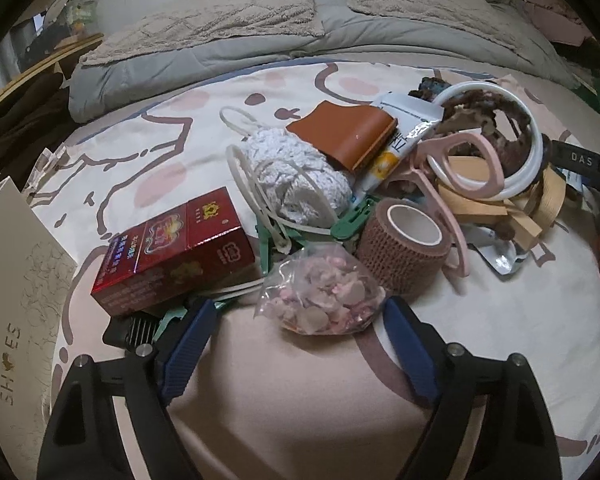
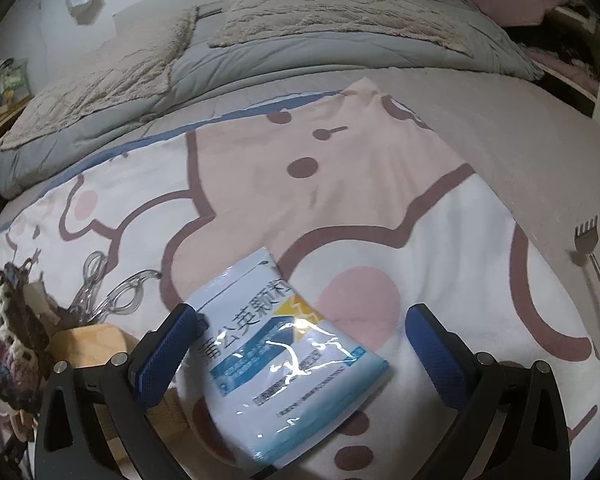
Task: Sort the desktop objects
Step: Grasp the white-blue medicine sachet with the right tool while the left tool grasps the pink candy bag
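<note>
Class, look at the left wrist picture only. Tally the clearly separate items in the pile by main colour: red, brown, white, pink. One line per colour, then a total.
Red: 1, the red box
Brown: 2, the leather wallet and tape roll
White: 2, the knitted bundle and white ring
Pink: 2, the bag of pink bits and pink scissors-like handles
Total: 7

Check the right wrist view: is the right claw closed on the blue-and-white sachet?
No. The right claw stands wide open, with the sachet lying flat on the blanket between its fingers.
</note>
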### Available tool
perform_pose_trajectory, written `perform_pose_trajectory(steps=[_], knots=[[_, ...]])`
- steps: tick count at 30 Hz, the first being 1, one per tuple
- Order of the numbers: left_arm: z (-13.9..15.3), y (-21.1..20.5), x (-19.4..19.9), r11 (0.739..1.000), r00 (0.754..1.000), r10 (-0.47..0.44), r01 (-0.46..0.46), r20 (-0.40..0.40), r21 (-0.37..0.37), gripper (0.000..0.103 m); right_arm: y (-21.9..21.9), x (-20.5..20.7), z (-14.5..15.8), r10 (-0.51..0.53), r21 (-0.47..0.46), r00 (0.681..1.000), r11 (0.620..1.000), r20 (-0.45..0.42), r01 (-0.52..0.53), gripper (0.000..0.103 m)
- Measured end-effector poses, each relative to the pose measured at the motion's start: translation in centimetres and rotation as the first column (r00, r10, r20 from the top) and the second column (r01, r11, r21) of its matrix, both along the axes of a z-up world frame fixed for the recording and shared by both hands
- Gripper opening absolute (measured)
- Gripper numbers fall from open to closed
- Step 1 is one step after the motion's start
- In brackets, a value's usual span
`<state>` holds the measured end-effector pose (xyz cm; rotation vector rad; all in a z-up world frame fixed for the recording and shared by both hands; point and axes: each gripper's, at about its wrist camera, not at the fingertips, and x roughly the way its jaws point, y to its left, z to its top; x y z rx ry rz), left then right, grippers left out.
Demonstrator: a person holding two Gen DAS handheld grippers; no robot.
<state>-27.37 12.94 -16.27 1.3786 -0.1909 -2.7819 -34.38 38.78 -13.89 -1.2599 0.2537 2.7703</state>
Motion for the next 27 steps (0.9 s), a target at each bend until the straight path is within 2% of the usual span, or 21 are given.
perform_pose_trajectory(steps=[3,5,6,8,11,14,16,17,20,25,27], knots=[[-0.1,-0.2,-0.1,1.000,1.000,0.007,-0.007,0.006,0.013,0.090,-0.1,0.2,0.0,0.028,-0.010,1.000,1.000,-0.010,-0.028,0.100],[-0.1,-0.2,-0.1,1.000,1.000,0.005,-0.006,0.008,0.020,0.091,-0.2,0.3,0.1,0.037,-0.013,0.999,0.999,-0.016,-0.037,0.085],[-0.1,-0.2,-0.1,1.000,1.000,0.005,-0.005,0.008,0.020,0.091,-0.3,0.4,0.1,0.045,-0.011,0.999,0.999,-0.023,-0.045,0.082],[0.0,-0.2,-0.1,1.000,1.000,0.003,-0.004,0.009,0.022,0.091,-0.5,0.5,0.3,0.067,-0.010,0.997,0.998,-0.038,-0.067,0.062],[0.1,-0.4,0.0,0.999,1.000,-0.002,0.001,0.010,0.045,0.087,-0.5,0.7,0.4,0.092,-0.041,0.994,0.995,-0.060,-0.095,0.048],[0.2,-0.3,0.0,0.995,0.999,-0.029,0.026,0.025,0.092,0.065,-0.3,0.9,0.5,0.099,-0.069,0.992,0.992,-0.074,-0.104,0.043],[0.4,-0.1,0.1,0.995,0.999,-0.032,0.030,0.017,0.094,0.058,0.0,1.0,0.6,0.098,-0.085,0.992,0.991,-0.085,-0.105,0.041],[0.4,0.1,0.2,0.995,0.999,-0.039,0.038,0.015,0.091,0.049,0.1,1.0,0.6,0.097,-0.095,0.991,0.990,-0.090,-0.106,0.039],[0.6,0.5,0.4,0.997,0.999,-0.041,0.040,0.001,0.064,0.042,0.6,1.3,0.7,0.093,-0.123,0.990,0.987,-0.109,-0.106,0.033],[1.0,0.2,0.8,0.997,0.999,-0.044,0.044,-0.002,0.066,0.034,0.8,1.9,1.3,0.090,-0.144,0.985,0.983,-0.149,-0.112,0.026],[1.3,-0.2,1.0,0.997,0.999,-0.043,0.043,-0.001,0.069,0.014,0.7,2.1,1.6,0.089,-0.137,0.982,0.984,-0.167,-0.113,0.023]])
